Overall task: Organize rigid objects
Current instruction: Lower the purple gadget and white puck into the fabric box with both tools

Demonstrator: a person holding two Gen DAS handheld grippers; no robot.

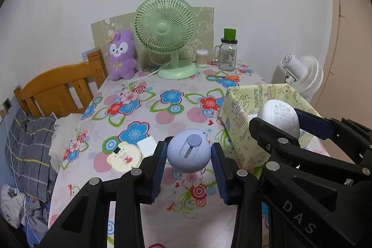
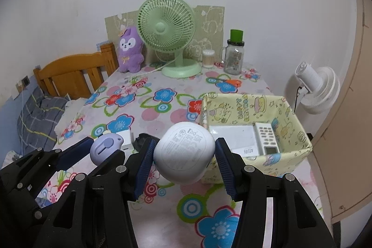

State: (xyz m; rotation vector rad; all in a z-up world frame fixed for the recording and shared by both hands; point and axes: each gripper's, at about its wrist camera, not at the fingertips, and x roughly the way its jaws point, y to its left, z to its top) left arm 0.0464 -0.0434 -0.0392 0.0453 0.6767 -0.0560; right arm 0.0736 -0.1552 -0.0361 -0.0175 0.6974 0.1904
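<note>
Right gripper point(image 2: 183, 155) is clamped on the white rounded device point(image 2: 183, 152), its flat labelled face turned toward my camera, held clear above the flowered table point(image 2: 162, 213). From it, the yellow printed box point(image 2: 300, 150) lies just ahead and to the right, open top facing up, with a white remote point(image 2: 266, 137) and a flat white carton point(image 2: 234, 134) already inside. I judge the right hand nearer the box, so it should drop first. Left gripper point(image 1: 188, 155) is closed on the lilac round gadget point(image 1: 188, 152), also off the table, to the left of the box. It must cross rightward afterwards.
</note>
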